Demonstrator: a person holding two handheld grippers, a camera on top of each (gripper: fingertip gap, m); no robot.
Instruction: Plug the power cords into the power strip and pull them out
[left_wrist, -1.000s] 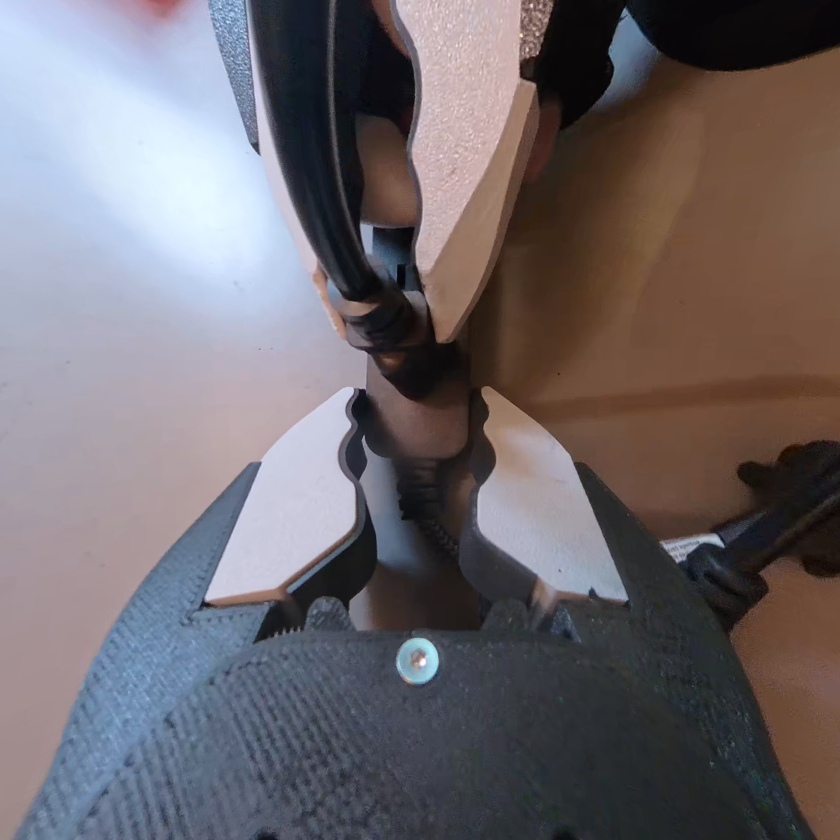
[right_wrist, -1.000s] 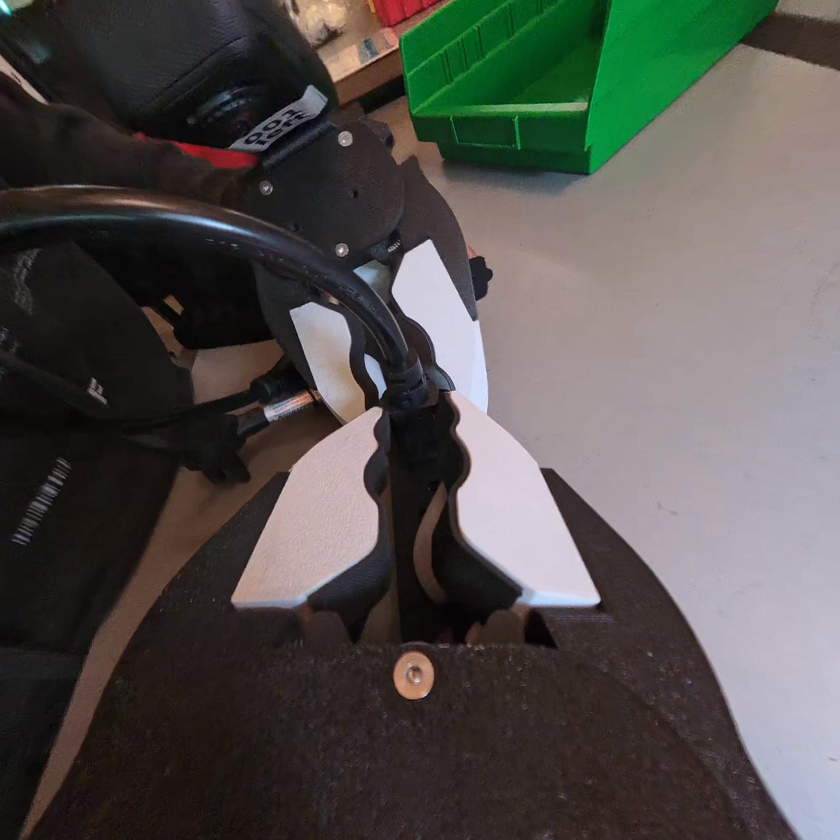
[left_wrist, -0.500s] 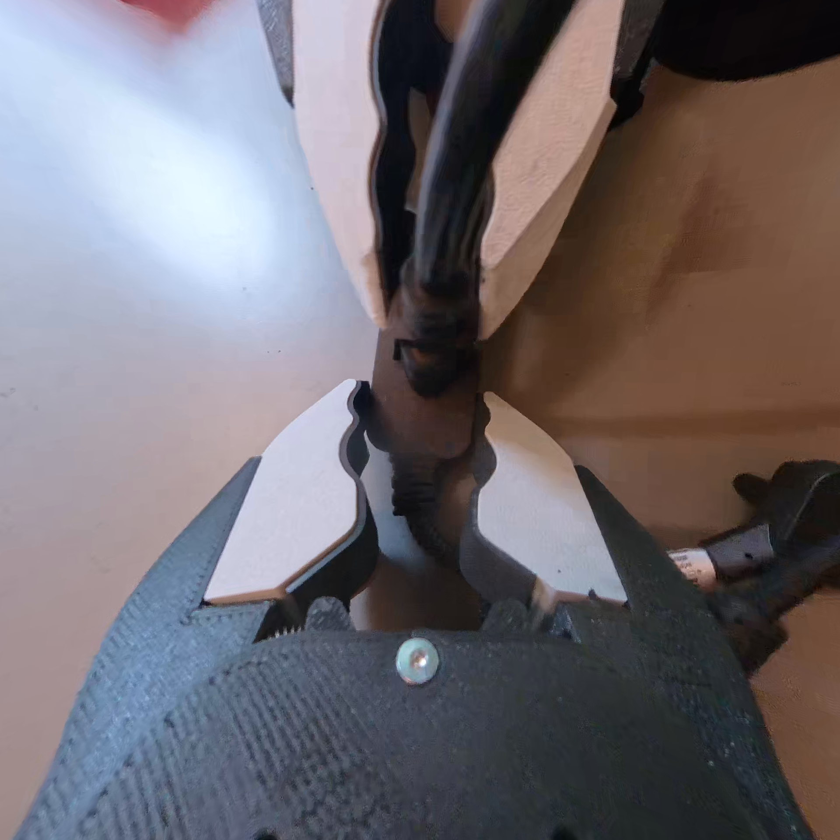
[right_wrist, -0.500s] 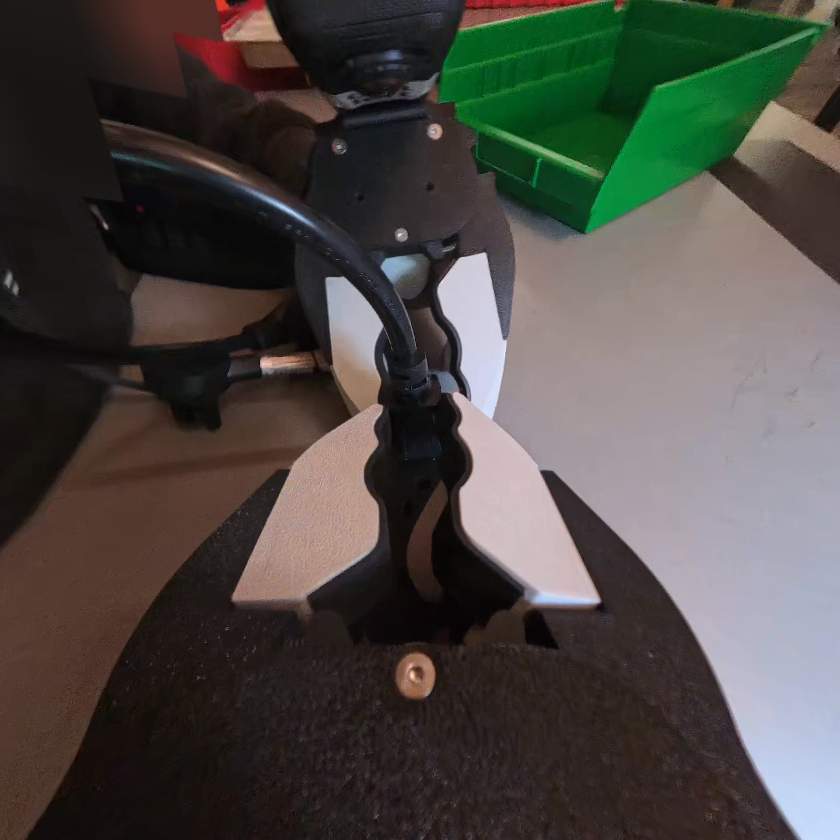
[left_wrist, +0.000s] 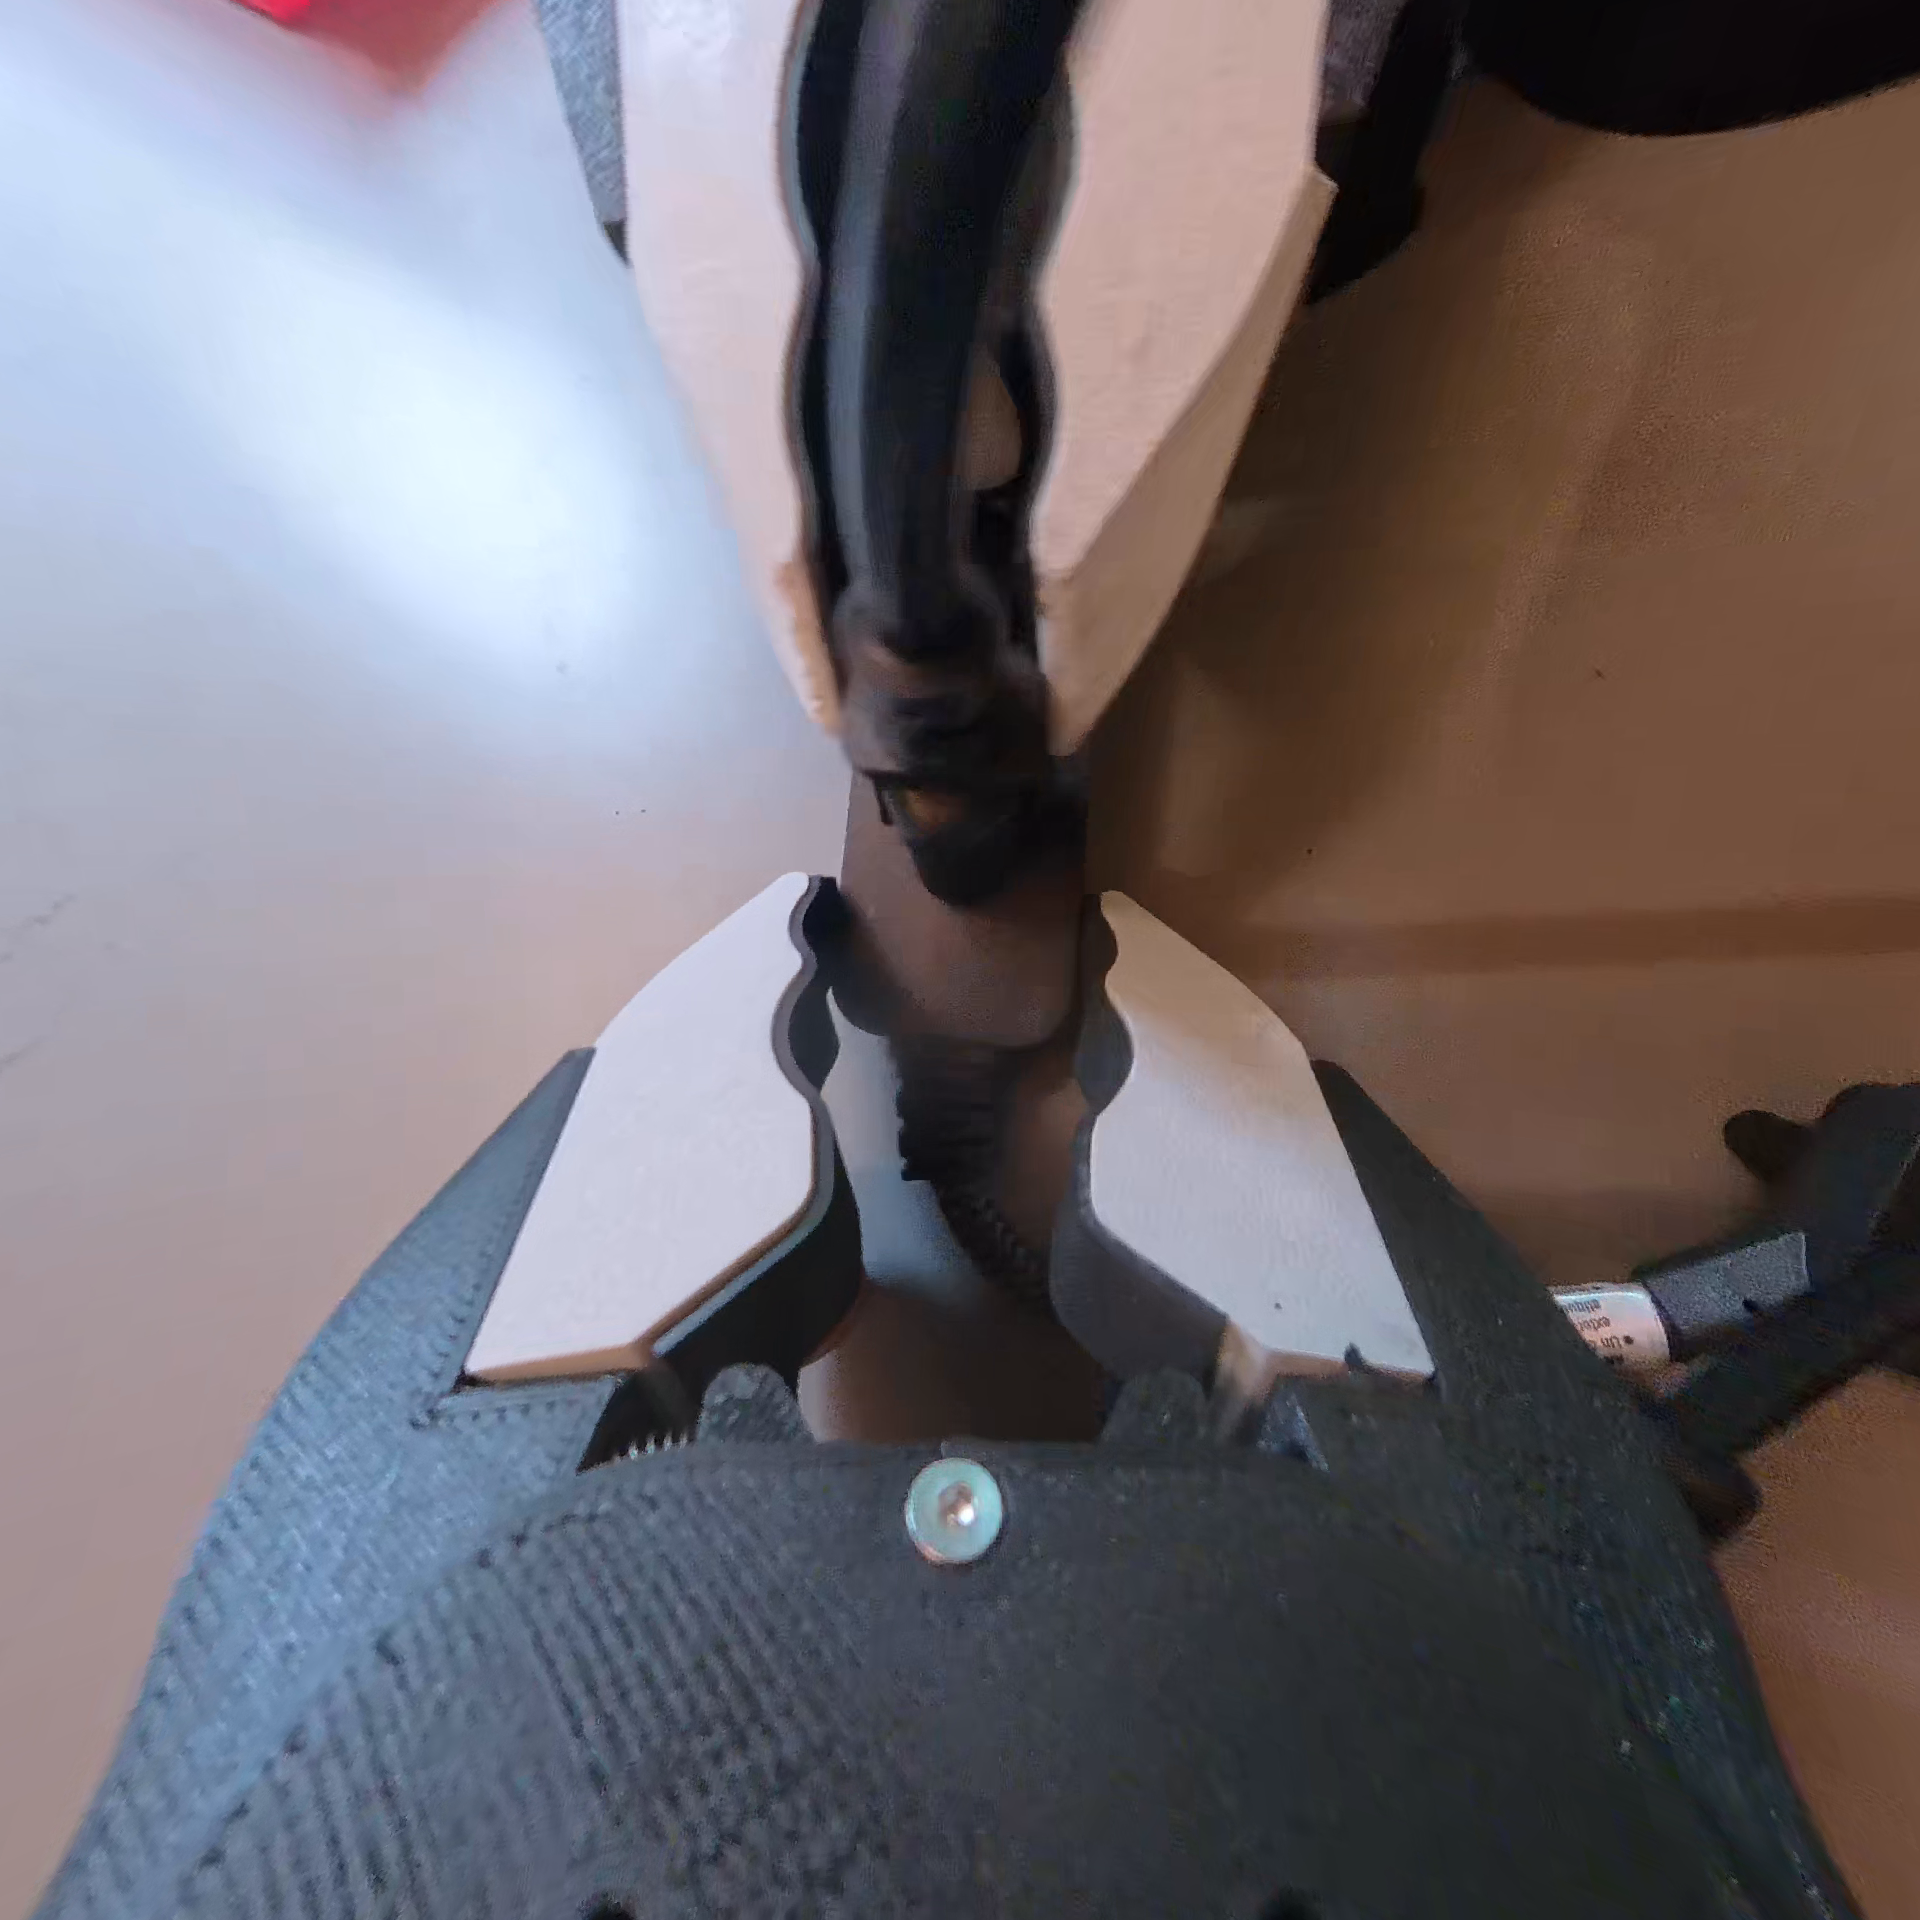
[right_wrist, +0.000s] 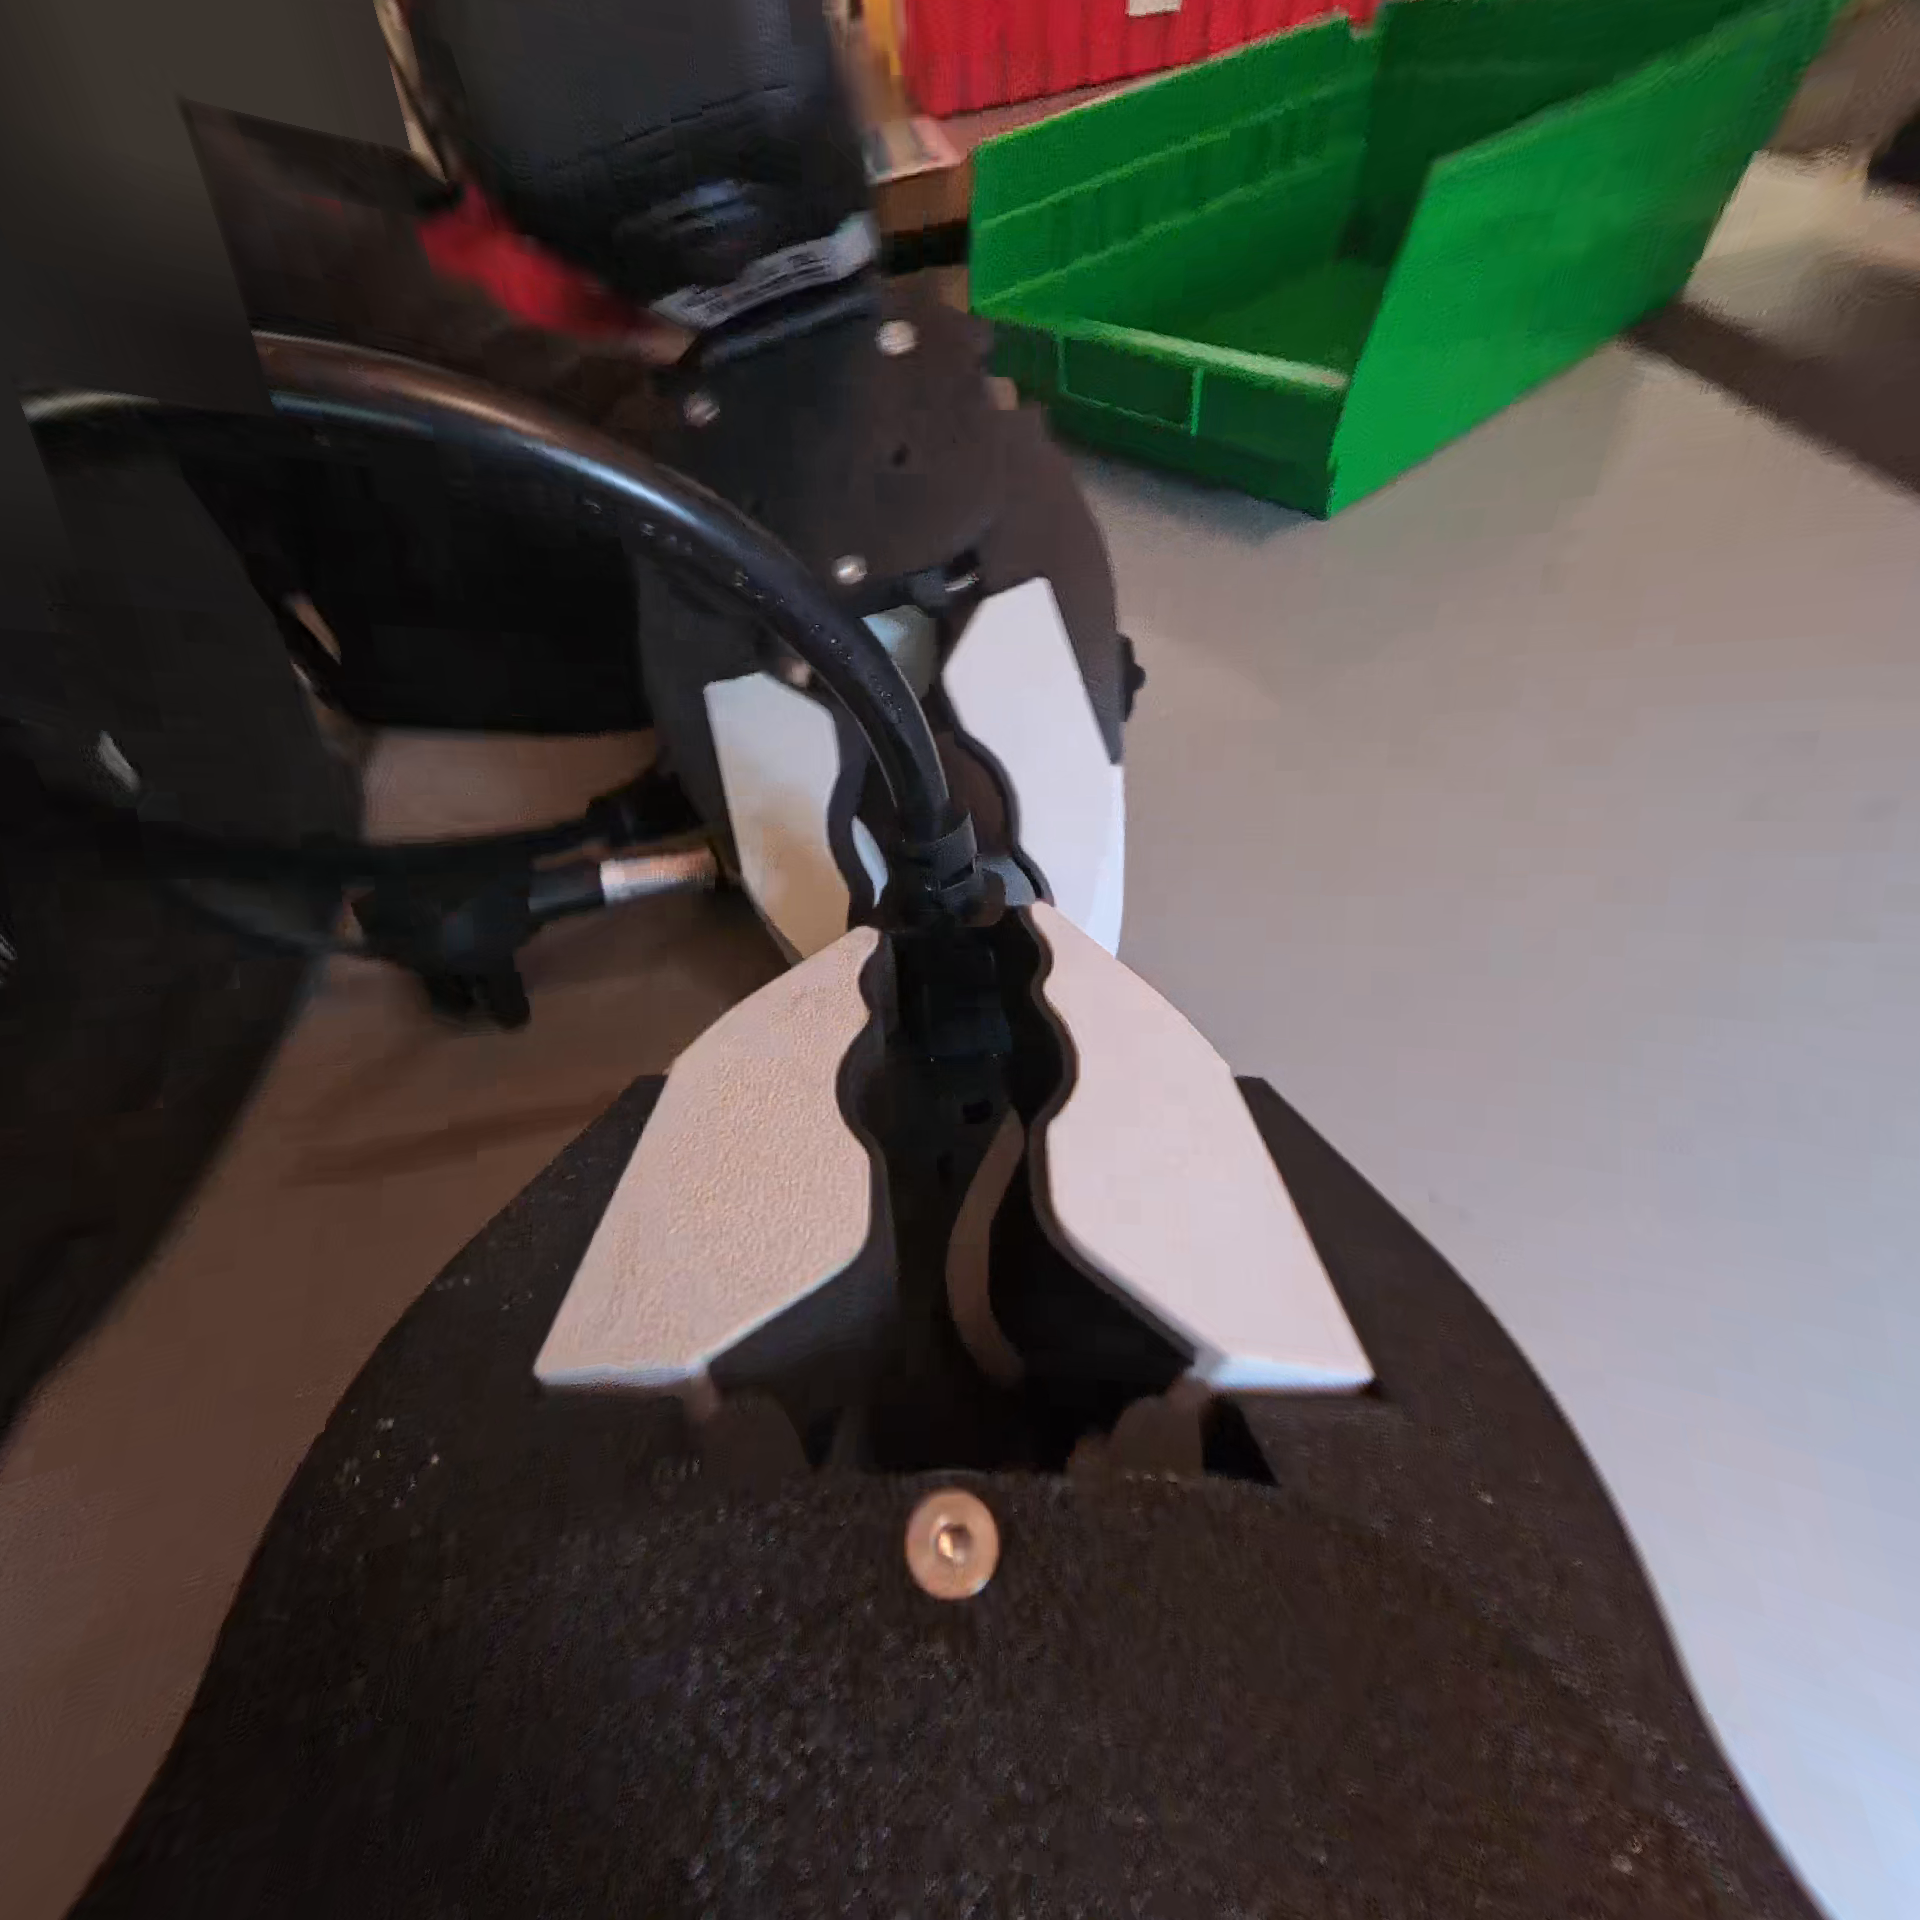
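Observation:
My left gripper is shut on a dark socket block, the power strip's end, with a ribbed cord sleeve running back between the fingers. My right gripper is shut on a black plug whose thick black cord arches off to the left. The two grippers meet tip to tip above the table. In the left wrist view the right gripper comes from the top, and its plug sits against the block's end. How deep the plug sits is hidden.
A second black power cord plug with a silver label band lies on the table, also at the right edge of the left wrist view. A green bin stands at the back right, with a red box behind it. A person's dark sleeve is close by. Some 5 cm of space lies between my two pairs of fingers.
The right gripper has swung from leaning to one side to facing my left gripper straight on. Both stay shut, and the plug stays at the block's end.

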